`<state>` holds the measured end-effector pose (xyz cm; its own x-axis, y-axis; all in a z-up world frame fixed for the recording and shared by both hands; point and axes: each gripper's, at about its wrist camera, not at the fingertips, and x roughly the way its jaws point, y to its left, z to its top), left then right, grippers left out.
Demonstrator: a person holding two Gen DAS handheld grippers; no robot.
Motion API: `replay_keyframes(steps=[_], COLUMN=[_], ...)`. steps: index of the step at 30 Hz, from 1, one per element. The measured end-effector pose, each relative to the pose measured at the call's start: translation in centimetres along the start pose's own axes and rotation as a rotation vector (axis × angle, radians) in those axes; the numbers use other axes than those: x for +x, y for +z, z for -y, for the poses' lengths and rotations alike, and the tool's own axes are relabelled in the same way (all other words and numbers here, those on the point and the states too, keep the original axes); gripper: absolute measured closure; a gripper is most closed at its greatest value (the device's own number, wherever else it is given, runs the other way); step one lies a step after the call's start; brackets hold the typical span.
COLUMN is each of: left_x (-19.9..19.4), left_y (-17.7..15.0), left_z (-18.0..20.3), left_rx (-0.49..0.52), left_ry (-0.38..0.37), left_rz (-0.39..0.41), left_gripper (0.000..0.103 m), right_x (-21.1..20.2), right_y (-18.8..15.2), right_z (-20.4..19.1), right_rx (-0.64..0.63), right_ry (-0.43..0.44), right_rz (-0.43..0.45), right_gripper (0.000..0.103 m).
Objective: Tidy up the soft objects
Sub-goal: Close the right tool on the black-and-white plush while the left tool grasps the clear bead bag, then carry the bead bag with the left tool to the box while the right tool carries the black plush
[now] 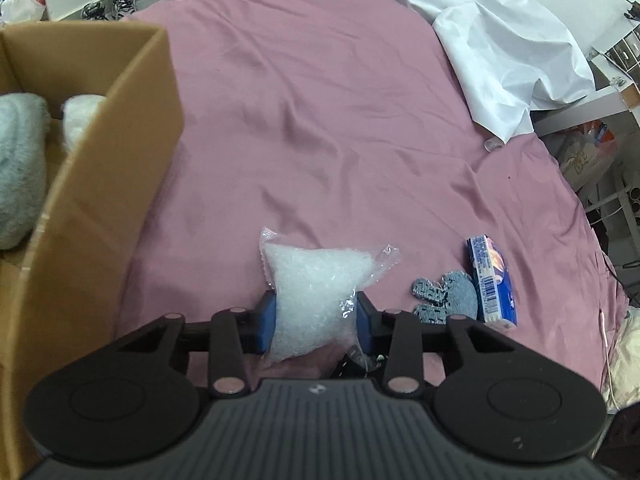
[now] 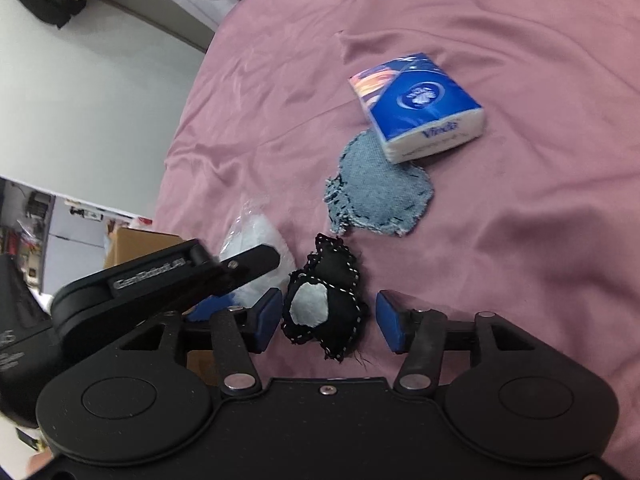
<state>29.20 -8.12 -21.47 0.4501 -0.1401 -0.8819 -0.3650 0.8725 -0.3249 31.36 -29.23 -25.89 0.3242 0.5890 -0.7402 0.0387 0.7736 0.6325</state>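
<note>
My left gripper [image 1: 316, 318] is shut on a clear bag of white beads [image 1: 316, 292], held just above the pink bed sheet [image 1: 312, 120]. To its right lie a blue denim pouch [image 1: 448, 298] and a blue tissue pack [image 1: 492, 280]. My right gripper [image 2: 326, 320] is open, its blue pads on either side of a black stitched pouch with a white patch [image 2: 324, 306] that lies on the sheet. The denim pouch [image 2: 380, 196] and tissue pack [image 2: 420, 106] lie beyond it. The left gripper and its bead bag [image 2: 256, 240] show at the left of the right wrist view.
An open cardboard box [image 1: 100, 168] stands at the left on the bed, with fluffy pale soft items [image 1: 20, 168] inside. A crumpled white sheet [image 1: 500, 40] lies at the far right of the bed. The bed edge and floor clutter are at the right.
</note>
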Motion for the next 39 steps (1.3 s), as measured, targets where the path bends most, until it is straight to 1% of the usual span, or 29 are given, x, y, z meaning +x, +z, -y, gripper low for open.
replay_keyframes(steps=[4,5,6,7,9,14,16,23,29,39], left_x=[-1.9,-2.3,-2.8,-3.3,-4.1,-6.0,-6.6,-9.2,-11.1,-13.8], left_y=[0.2,0.2,0.2,0.2,0.1,-0.4,-0.6,-1.0,-1.4,-1.7], left_z=[-0.2,-0.2,-0.3,-0.4,-0.5,-0.9,-1.1,-1.6,-2.4,-4.3], left_rx=[0.012,0.015,0.018,0.021,0.02,0.022,0.018,0.036,0.045,0.031], left_ry=[0.0,0.0,0.0,-0.001,-0.001,-0.003,-0.005,-0.008,-0.012,-0.012], left_rz=[0.021,0.026,0.032,0.037,0.044,0.059,0.063,0.096,0.113,0.146], left_gripper=[0.064,0.064,0.064,0.064,0.064,0.064,0.064,0.064,0.064,0.064], right_x=[0.7,0.8,0.9,1.0,0.6,-0.6,-1.2,-4.1,-5.9,-8.0], right_y=[-0.3,-0.4,-0.5,-0.5,-0.5,-1.1,-1.3,-2.3,-2.9,-3.8], right_z=[-1.4,-1.7,-1.9,-2.0,-1.5,-1.6,-1.7,-1.7,-2.7,-3.4], right_rx=[-0.075,-0.092,-0.108,-0.116,-0.089,-0.087,-0.087,-0.074,-0.11,-0.143], right_ry=[-0.043,-0.054,-0.071,-0.082,-0.07,-0.11,-0.113,-0.091,-0.069,-0.042], right_rz=[0.011,0.014,0.019,0.02,0.025,0.052,0.07,0.129,0.2,0.274], right_gripper=[0.05,0.053,0.066,0.07,0.074,0.075,0.075,0.075,0.075,0.075])
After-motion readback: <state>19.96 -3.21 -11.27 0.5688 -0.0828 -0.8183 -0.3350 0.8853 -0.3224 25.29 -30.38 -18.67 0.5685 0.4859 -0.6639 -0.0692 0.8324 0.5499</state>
